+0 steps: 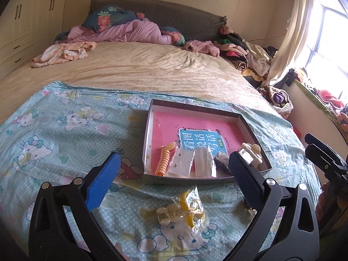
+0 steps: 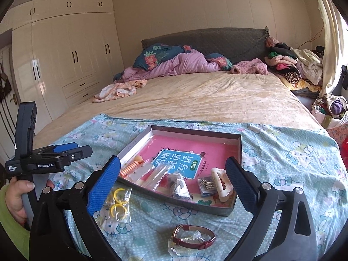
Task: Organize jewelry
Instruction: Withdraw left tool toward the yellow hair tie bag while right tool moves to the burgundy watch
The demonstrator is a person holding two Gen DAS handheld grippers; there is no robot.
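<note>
A shallow dark box with a pink lining sits on the Hello Kitty cloth. In it lie an orange coil, clear small bags, a dark bundle and a white hair clip. A bag of yellow rings with a cream clip lies in front of the box, between my open left gripper's fingers. My left gripper is empty. A red-strapped watch lies below my open, empty right gripper.
The cloth covers the foot of a beige bed. Bedding and clothes are piled at the headboard and along the right side. Wardrobes stand at the left. A window and curtain are at the right.
</note>
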